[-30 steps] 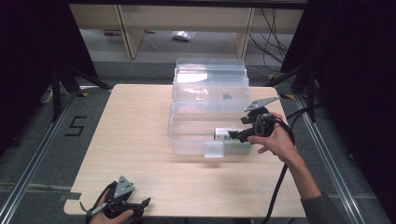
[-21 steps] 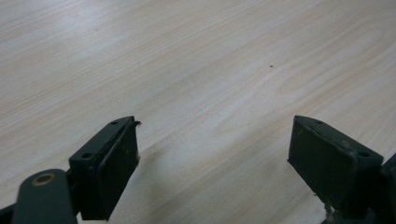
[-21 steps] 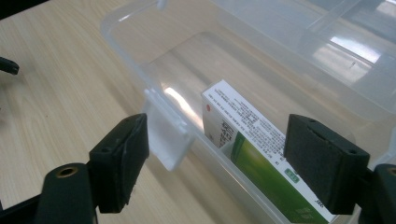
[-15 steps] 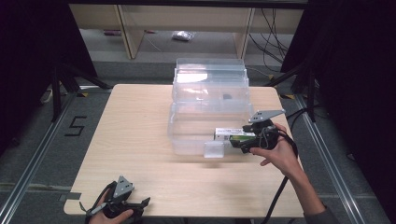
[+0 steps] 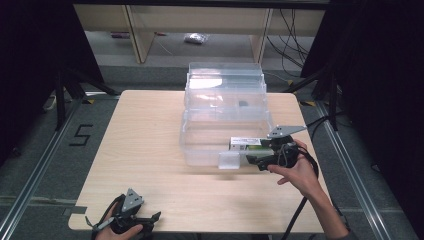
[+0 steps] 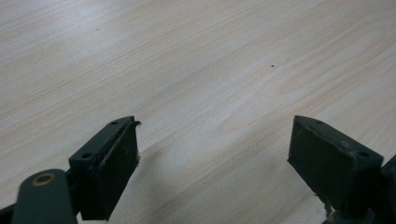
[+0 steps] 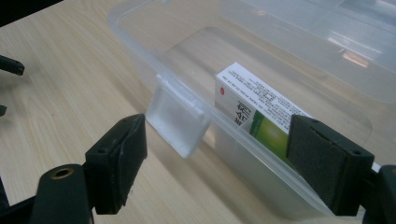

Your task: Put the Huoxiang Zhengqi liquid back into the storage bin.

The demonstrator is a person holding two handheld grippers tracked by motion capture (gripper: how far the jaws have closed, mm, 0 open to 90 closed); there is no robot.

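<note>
A clear plastic box (image 5: pixel 200 142) with its lid tipped back stands on the wooden table. A white and green carton (image 5: pixel 247 144) lies inside it against the front wall, at the right end. My right gripper (image 5: pixel 252 161), held by a hand, sits at the box's front right rim, open. In the right gripper view the right gripper (image 7: pixel 215 128) straddles the front wall, with the carton (image 7: pixel 252 109) just behind it and the box's latch tab (image 7: pixel 180 123) to the left. My left gripper (image 5: pixel 152 218) rests open at the table's near left edge; in its own view the left gripper (image 6: pixel 212 126) holds nothing.
The table (image 5: pixel 140 150) is light wood, with bare room left of and in front of the box. The open lid (image 5: pixel 225 82) rises at the back. A cable (image 5: pixel 300 210) trails from the right gripper over the near right edge. Shelving stands beyond the table.
My right gripper has drawn back from above the box toward its near front rim. The carton stays where it lay in the box. The left gripper has not moved.
</note>
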